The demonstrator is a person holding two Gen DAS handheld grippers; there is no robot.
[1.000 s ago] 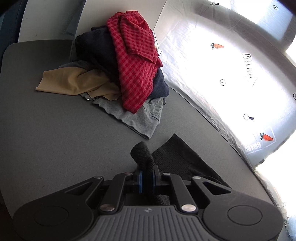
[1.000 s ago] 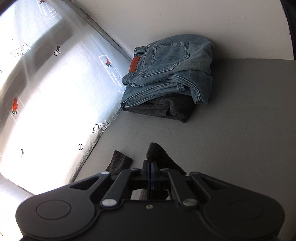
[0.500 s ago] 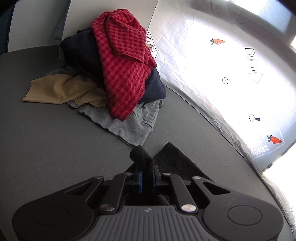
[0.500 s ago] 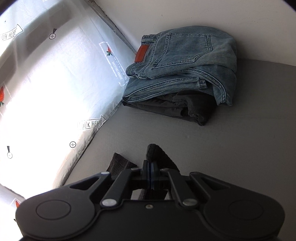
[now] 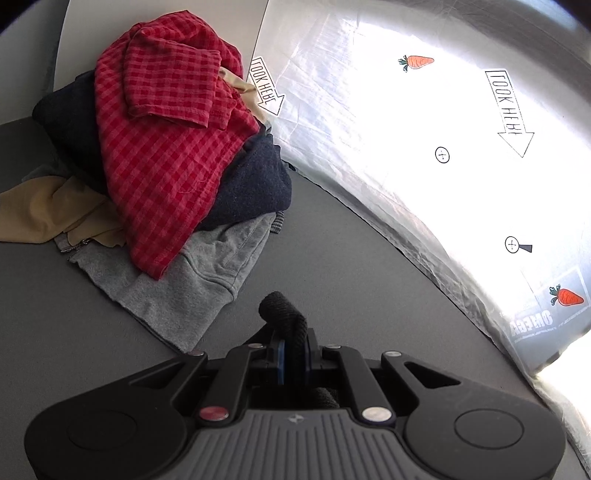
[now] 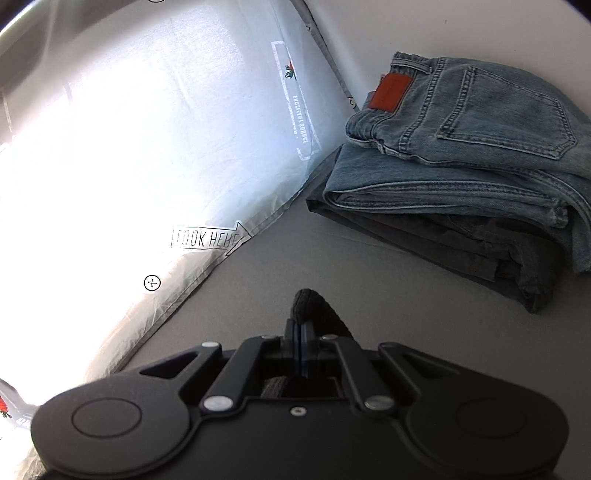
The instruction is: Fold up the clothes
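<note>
My left gripper [image 5: 294, 355] is shut on a bunched edge of a black knit garment [image 5: 282, 314], held above the grey table [image 5: 74, 332]. My right gripper [image 6: 300, 349] is shut on another edge of the same black garment [image 6: 312, 302]. Most of the garment is hidden under both grippers. In the left wrist view a pile of unfolded clothes lies ahead: a red checked shirt [image 5: 166, 147] on top, a navy garment [image 5: 251, 188], a grey one [image 5: 177, 291] and a tan one [image 5: 40, 206]. In the right wrist view folded blue jeans [image 6: 461, 140] lie on a folded dark garment [image 6: 443, 236].
A bright white plastic sheet with printed carrots and arrows [image 5: 443, 129] rises along the far side of the table; it also shows in the right wrist view [image 6: 129, 166]. A pale wall [image 6: 461, 26] stands behind the jeans.
Both grippers have moved forward, still holding the black garment. The unfolded pile and the folded jeans stack look closer and larger. The black cloth spread on the table has dropped out of view.
</note>
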